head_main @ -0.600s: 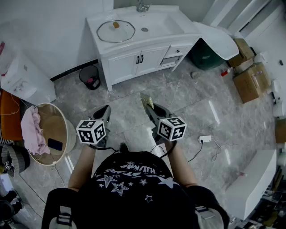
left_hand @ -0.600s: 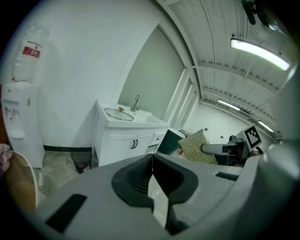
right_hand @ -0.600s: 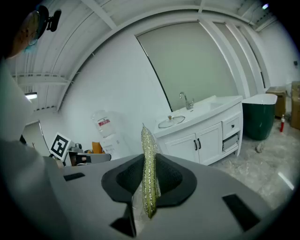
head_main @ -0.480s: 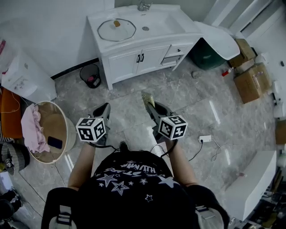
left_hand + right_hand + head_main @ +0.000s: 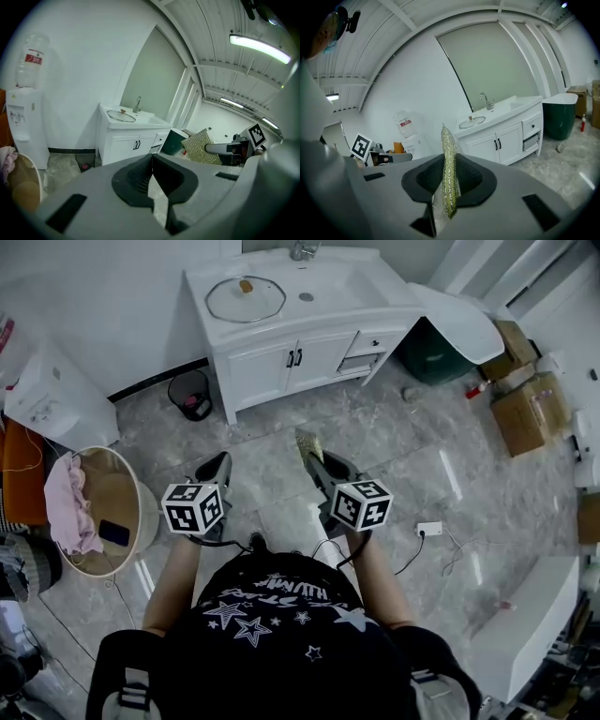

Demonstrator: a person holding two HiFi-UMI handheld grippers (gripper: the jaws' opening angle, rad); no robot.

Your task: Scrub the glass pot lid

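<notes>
The glass pot lid lies flat on the white vanity counter, left of the basin; it also shows as the lid and the lid far ahead in both gripper views. My right gripper is shut on a glittery gold scouring pad, which stands upright between its jaws; the pad pokes out above the floor. My left gripper is shut with nothing in it. Both hang over the floor, well short of the vanity.
A small black bin stands left of the vanity. A water dispenser and a round basket with cloth are at the left. A green tub, cardboard boxes and a power strip lie to the right.
The view has crept slightly toward the vanity. Both grippers hold the same pose and the pad stays clamped.
</notes>
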